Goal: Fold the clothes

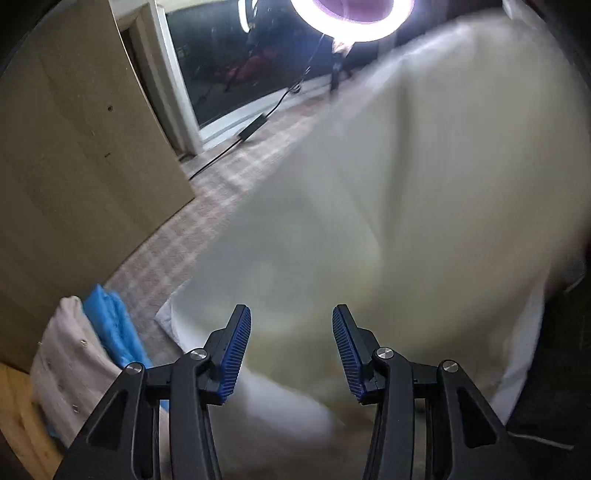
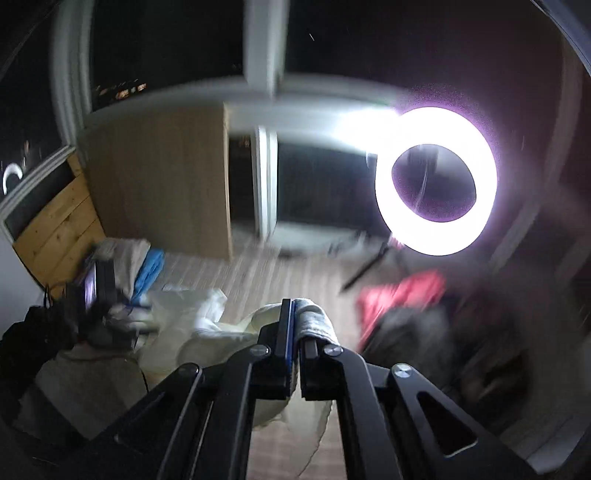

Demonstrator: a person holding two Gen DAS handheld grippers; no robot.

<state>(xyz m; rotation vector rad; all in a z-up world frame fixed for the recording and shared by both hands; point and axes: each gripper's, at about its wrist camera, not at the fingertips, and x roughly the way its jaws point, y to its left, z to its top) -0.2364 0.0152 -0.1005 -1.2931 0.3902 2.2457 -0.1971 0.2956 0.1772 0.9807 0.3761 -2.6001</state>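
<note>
one cream garment [image 1: 388, 206] hangs unfolded, held up over the checked bed cover [image 1: 236, 162]. right gripper [image 2: 293, 314] pinched on its edge; left gripper [image 1: 291, 332] wide, holding nothing. folded pile [image 1: 85, 350] at 8 o'clock. judgement: this piece has its folds left to make.

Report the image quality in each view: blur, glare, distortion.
Left wrist view: the cream cloth garment is smeared by motion blur, while the open left hand-held gripper stays sharp; the white ring light blows out the top. Right wrist view: the whole room is streaked, the ring light flares purple, and fisheye bends the window frames.
</note>
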